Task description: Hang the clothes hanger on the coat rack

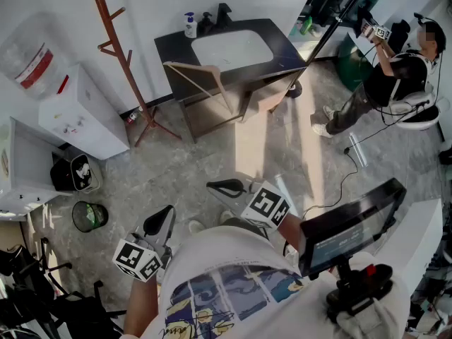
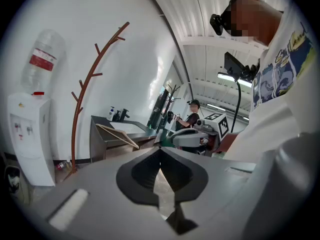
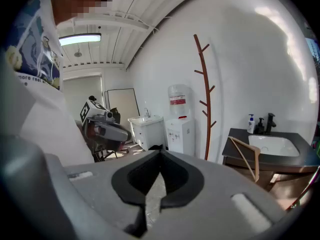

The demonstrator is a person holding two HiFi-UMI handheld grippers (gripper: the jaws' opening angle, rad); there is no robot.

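A person is standing on the grey floor (image 1: pixel 212 154) of a workshop, well apart from the work ahead. The left hand-held gripper (image 1: pixel 161 219) and the right hand-held gripper (image 1: pixel 224 188) are both being carried close to the body. Each is clenched with nothing between its jaws, which suggests the approach has not yet begun.

The wooden clothes hanger (image 1: pixel 192 66) is waiting across the room, propped on edge at the front left corner of the dark-topped desk (image 1: pixel 169 48) with the sink. It appears to be leaning there, upper end at the desk's edge and lower end hanging down over the cabinet front. That is probably so an exposed bar is standing free for a pinch.

Its longest bar is slanting from the corner down and to the right across the cabinet. The two shorter arms are meeting at a peak facing the basin side, and the hook is too small to make out.

The brown, branch-like coat rack (image 1: pixel 116 44) is standing upright by the wall, near the desk's left side, with its pegs angling upward, so the carry is looking short.
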